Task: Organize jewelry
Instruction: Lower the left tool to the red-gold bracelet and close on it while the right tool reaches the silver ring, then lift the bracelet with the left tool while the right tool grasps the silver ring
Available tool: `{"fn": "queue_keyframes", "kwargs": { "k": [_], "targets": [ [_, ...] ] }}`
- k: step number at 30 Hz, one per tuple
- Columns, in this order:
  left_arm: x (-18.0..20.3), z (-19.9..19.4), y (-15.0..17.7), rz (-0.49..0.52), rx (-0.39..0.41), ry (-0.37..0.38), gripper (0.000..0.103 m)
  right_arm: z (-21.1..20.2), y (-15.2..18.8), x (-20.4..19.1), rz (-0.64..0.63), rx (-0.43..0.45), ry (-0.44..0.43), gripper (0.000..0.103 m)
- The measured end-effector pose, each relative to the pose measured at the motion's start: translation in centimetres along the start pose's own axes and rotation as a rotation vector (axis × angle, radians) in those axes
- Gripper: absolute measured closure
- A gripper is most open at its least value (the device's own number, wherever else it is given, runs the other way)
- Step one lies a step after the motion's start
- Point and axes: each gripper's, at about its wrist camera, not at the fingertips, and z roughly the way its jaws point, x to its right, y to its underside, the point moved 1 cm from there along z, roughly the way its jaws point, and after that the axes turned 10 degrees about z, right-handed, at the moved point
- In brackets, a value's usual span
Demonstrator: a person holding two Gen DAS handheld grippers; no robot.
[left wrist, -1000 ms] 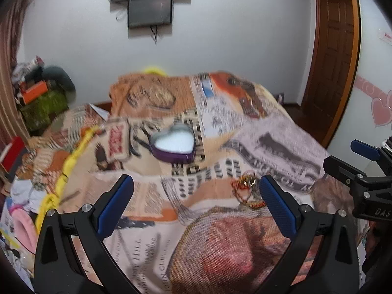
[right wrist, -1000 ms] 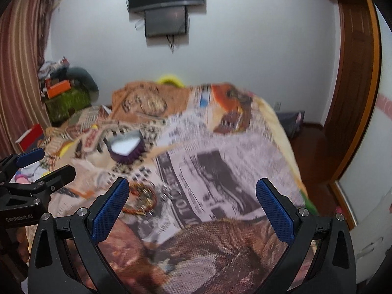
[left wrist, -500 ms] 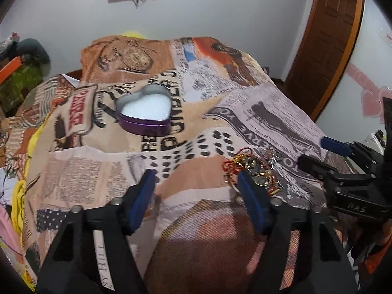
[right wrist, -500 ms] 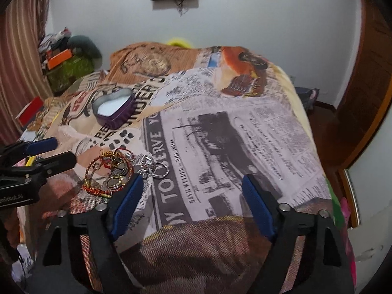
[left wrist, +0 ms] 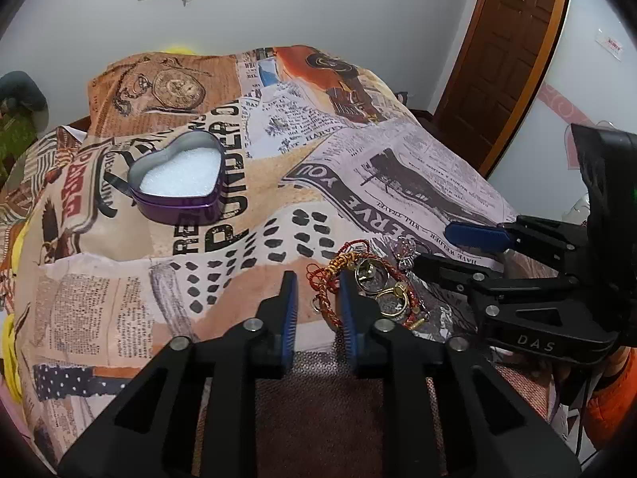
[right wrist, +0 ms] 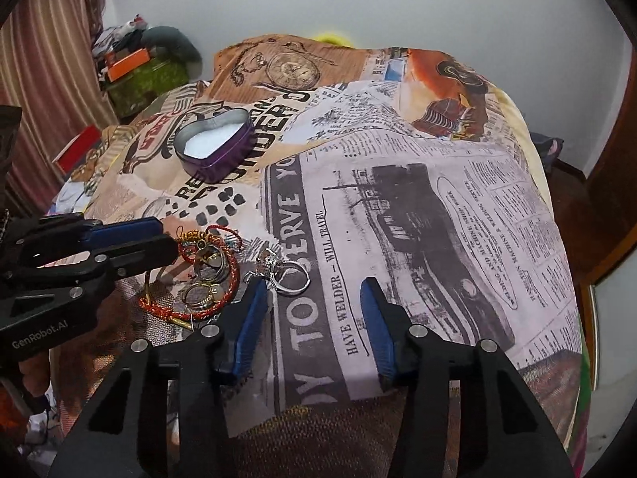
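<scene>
From the left wrist view the left gripper [left wrist: 314, 290] has its fingers drawn narrow, having just been closing, with a loop of the red cord bracelet [left wrist: 324, 279] lying in the slim gap between them, though I cannot tell if the pads press on it. That view also shows the wooden door [left wrist: 505, 51] off beyond the right finger. The right wrist view shows instead the striped curtain [right wrist: 43, 91] and a cluttered pile by the wall beyond the left finger, and only here is the silver ring [right wrist: 292, 275] plain, lying just ahead of the right gripper [right wrist: 310, 298], nearer its left finger. Those fingers stand about half apart, also just closing, with nothing between them but the newspaper-print bedspread [right wrist: 438, 207]. The tangle of jewelry [right wrist: 205, 271] sits between the two grippers: one red bracelet, two or three gold rings, one silver ring. One purple heart-shaped tin [left wrist: 177, 183] lies open well ahead of the left fingers, with bare bedspread all round it. The bed drops away beyond the right finger of the right gripper.
</scene>
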Motion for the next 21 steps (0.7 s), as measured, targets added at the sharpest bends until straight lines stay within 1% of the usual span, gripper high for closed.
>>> {"fn": "queue_keyframes", "kwargs": {
  "k": [5, 6, 8, 10, 12, 19, 21],
  "targets": [
    [0.0, 0.5, 0.1, -0.008, 0.001, 0.004, 0.096, 0.3, -0.1, -0.2, -0.027, 0.0, -0.002, 0.063],
    [0.0, 0.5, 0.1, -0.01, 0.005, 0.005, 0.099, 0.4, -0.1, -0.2, -0.031, 0.001, -0.004, 0.066],
    [0.0, 0.4, 0.1, -0.014, 0.012, 0.008, 0.1, 0.5, -0.1, -0.2, -0.033, 0.002, -0.006, 0.074],
    [0.0, 0.3, 0.0, -0.018, 0.02, 0.011, 0.1, 0.6, -0.1, -0.3, -0.036, 0.0, -0.016, 0.088],
    [0.1, 0.1, -0.1, -0.02, 0.032, 0.015, 0.101, 0.7, -0.2, -0.2, -0.033, 0.001, -0.019, 0.093],
    [0.3, -2.0, -1.0, -0.005, 0.095, 0.002, 0.101, 0.1, -0.3, 0.0, -0.001, -0.005, -0.049, 0.094],
    [0.2, -2.6, -1.1, -0.005, 0.108, -0.004, 0.101, -0.1, -0.4, 0.1, 0.019, -0.02, -0.059, 0.092]
  ]
}}
